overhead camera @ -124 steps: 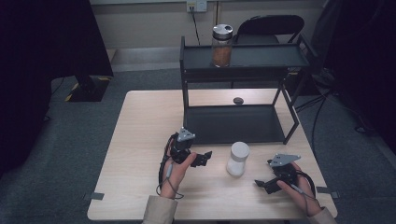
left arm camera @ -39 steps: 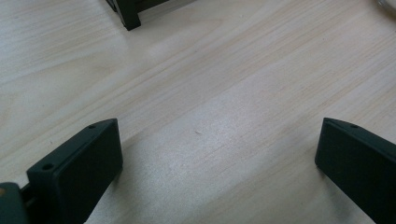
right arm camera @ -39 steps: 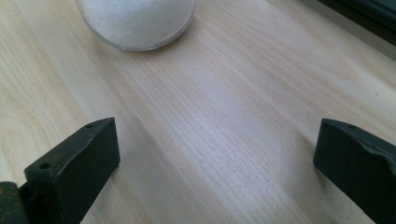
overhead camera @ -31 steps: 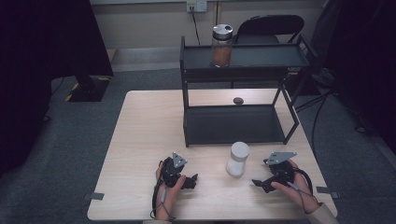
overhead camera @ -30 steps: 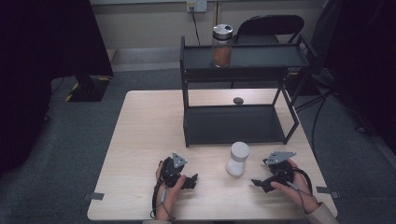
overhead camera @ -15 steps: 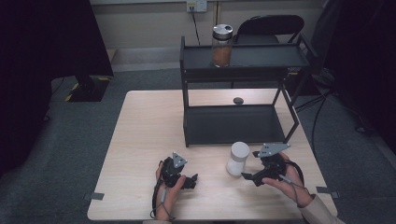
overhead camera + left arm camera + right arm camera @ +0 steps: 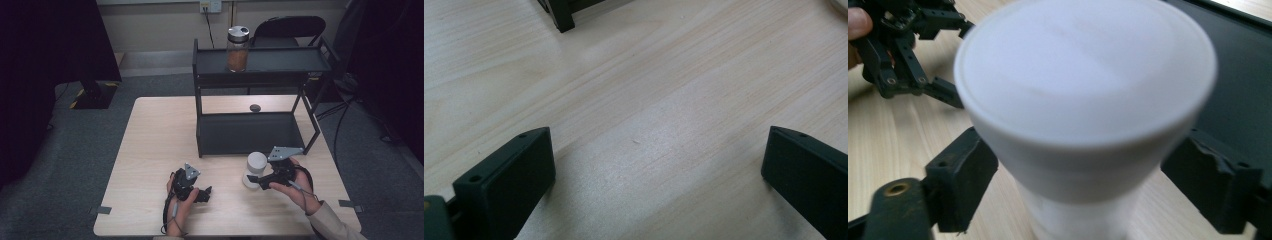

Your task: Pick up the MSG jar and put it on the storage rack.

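A white jar [image 7: 256, 164] with a white lid stands on the wooden table [image 7: 160, 145], just in front of the black rack. My right gripper [image 7: 255, 181] comes at it from the right. In the right gripper view the jar [image 7: 1083, 75] looms large, and the right gripper [image 7: 1080, 175] has just been closing, its two black jaws now pressed against the sides just under the lid. My left gripper [image 7: 206, 195] rests on the table near the front edge, left of the jar. Its jaws stand wide apart over bare wood [image 7: 659, 175].
A black two-level rack [image 7: 250, 132] stands at the back of the table. A glass jar [image 7: 238, 50] with brown contents sits on its top shelf. A small dark disc [image 7: 255, 107] lies on the table behind the lower shelf. A chair [image 7: 290, 25] stands beyond.
My right gripper has moved left to the white jar and its jaws have closed in on it. The left gripper came down to the table earlier and has kept still since.
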### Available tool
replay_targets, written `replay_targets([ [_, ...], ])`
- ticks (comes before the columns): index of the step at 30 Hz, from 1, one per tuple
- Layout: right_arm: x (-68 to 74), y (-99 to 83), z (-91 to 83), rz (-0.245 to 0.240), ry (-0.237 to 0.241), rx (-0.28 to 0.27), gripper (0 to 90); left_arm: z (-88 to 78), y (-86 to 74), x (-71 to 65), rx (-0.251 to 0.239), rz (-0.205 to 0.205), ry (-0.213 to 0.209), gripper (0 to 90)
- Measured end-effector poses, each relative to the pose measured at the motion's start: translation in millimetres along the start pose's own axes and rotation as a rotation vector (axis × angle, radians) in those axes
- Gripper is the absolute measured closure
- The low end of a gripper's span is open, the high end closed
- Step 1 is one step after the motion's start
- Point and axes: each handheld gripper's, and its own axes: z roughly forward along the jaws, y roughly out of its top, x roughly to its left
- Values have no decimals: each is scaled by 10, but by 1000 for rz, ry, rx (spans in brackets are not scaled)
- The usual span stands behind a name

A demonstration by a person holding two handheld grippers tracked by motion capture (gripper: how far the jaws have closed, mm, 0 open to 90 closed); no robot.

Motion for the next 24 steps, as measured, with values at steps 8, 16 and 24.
replay_targets([
  [8,37,11,72,-49,-1,-23,298,0,1,1,0,0,0,0],
  [16,15,-10,66,-56,-1,-36,342,0,1,1,0,0,0,0],
  [24,-21,28,39,-34,-3,-22,343,0,1,1,0,1,0,0],
])
